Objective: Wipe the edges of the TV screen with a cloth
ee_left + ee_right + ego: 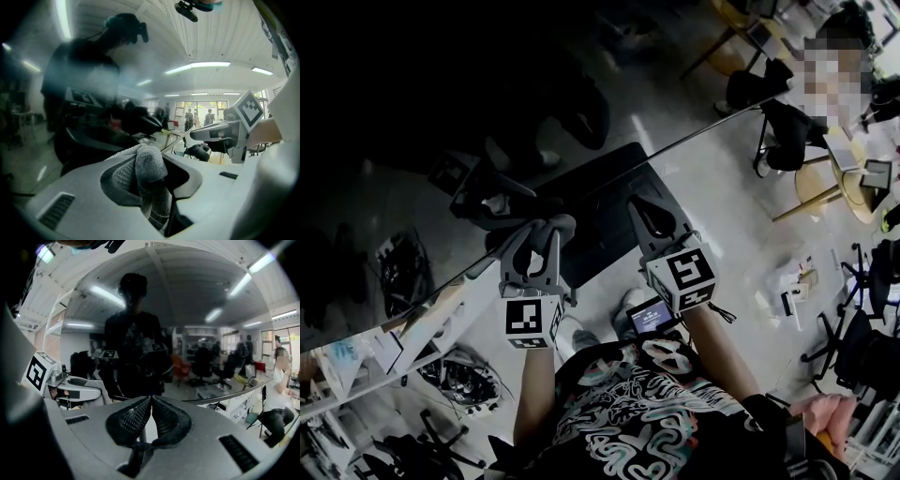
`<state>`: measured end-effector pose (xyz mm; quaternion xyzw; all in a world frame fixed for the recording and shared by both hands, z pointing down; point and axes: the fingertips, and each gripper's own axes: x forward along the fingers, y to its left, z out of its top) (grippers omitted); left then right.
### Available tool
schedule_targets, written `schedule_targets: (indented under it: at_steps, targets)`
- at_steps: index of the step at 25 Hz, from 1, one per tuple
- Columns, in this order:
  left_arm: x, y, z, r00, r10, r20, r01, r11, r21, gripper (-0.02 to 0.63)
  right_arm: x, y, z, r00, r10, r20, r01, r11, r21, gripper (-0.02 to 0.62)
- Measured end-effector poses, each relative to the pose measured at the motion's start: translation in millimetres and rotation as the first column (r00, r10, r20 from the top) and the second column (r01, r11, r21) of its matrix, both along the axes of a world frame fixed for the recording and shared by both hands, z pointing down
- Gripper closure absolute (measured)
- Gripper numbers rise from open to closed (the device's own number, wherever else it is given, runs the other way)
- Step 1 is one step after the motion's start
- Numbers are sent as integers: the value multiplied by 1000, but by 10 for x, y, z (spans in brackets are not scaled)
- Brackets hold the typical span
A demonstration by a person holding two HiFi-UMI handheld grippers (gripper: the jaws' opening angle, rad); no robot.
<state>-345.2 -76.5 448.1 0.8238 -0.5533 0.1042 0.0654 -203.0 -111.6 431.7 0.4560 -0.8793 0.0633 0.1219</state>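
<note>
I see the dark, glossy TV screen (441,94) filling the upper left of the head view, its edge running diagonally across. My left tool (542,230) is up at that edge, clamped on a bunched grey cloth (150,164) that pokes out past the tips. Just beside it, my right tool (151,399) has its pads pressed together on nothing.

Round wooden table (811,187) on pale floor (722,202); seated person (806,112) just beside table; black office chairs (865,345) near table. Overhead: ribbed white ceiling (225,37), strip lights (210,64); possibly windows (194,110), far, blurred.
</note>
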Motion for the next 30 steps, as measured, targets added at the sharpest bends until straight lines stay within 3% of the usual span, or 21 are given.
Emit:
schedule_targets:
  at_steps: [21,30]
  targets:
    - [-57,-79,98,1000,0,-24,0,1000,6,483,29,-51,120,1000,23,-10,-23,1000,0,566]
    - [652,-295,-40,1000,0,-20,0,1000,-5,483,807,-235,-45,999,47,25,-47,999,-2,565]
